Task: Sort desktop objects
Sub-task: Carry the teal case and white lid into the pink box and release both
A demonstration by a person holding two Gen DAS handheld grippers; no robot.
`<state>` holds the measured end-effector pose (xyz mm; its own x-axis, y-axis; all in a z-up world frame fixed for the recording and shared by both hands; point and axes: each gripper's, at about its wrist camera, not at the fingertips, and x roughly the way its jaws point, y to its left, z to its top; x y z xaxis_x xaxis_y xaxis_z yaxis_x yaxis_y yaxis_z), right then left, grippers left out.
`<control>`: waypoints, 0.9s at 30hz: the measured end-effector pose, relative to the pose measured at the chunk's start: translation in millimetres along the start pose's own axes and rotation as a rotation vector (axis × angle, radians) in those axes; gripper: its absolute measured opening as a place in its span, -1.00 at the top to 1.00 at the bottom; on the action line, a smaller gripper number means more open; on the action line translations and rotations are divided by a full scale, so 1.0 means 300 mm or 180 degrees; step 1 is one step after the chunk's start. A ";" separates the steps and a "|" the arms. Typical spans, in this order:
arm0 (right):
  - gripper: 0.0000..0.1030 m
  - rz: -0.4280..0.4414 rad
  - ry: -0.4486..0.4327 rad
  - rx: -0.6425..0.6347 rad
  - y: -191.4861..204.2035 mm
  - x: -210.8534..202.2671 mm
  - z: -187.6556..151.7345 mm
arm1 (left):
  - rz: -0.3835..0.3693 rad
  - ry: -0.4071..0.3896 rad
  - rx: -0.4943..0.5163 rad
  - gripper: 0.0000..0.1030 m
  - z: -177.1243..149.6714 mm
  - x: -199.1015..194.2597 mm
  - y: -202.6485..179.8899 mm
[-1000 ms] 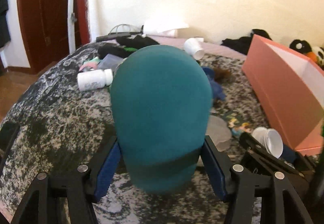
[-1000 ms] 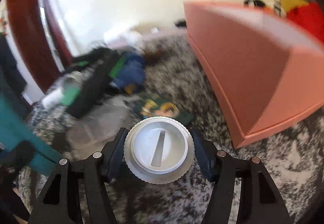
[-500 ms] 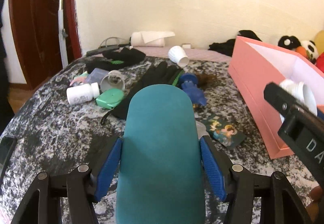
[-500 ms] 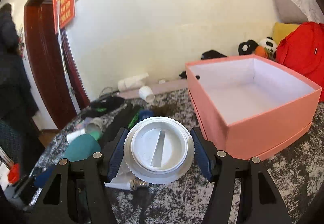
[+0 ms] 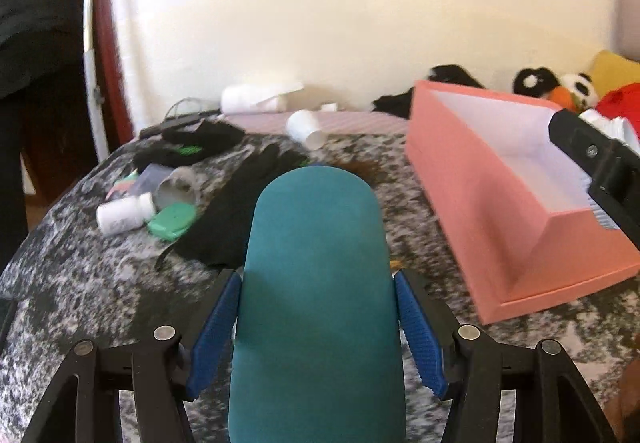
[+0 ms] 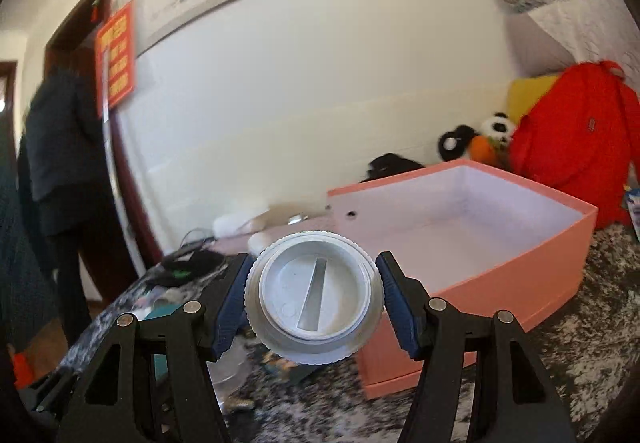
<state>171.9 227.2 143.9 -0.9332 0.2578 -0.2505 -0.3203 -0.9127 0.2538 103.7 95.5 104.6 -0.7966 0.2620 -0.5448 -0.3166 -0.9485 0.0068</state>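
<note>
Grey speckled surface (image 5: pixel 80 283) has a white pill bottle (image 5: pixel 124 212), black gloves (image 5: pixel 240 203) and more lying loose, pink cardboard box (image 6: pixel 500 275) looks empty, left gripper (image 5: pixel 318 327) jaws pinching a teal rounded case (image 5: pixel 316 303), right gripper (image 6: pixel 314 307) jaws pinching a white ribbed jar (image 6: pixel 314 297) near the box.

Teal case (image 5: pixel 316 283): matt, smooth, felt-like skin. White cap (image 6: pixel 314 297): semi-gloss plastic, ribbed rim. Gripper pads (image 5: pixel 216 335): blue, finely knurled, rubbery; gripper frames are matt black plastic with bright metal pins. Pink box (image 6: pixel 532 263): matt card outside, white paper lining. Surface (image 5: pixel 80 275): mottled black-and-white cloth, nubby. Glove (image 5: pixel 232 211): black knit. Bottle (image 5: pixel 124 213): white plastic, smooth.
</note>
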 end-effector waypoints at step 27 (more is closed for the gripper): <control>-0.29 -0.0465 -0.0145 0.1207 -0.630 0.174 0.190 | -0.0829 -0.0018 0.0409 -0.29 0.368 0.135 -0.526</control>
<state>174.4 431.2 136.2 -0.8769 0.3978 -0.2699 -0.4796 -0.6859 0.5473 64.5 275.4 174.0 -0.6826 0.4952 -0.5375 -0.5734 -0.8189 -0.0263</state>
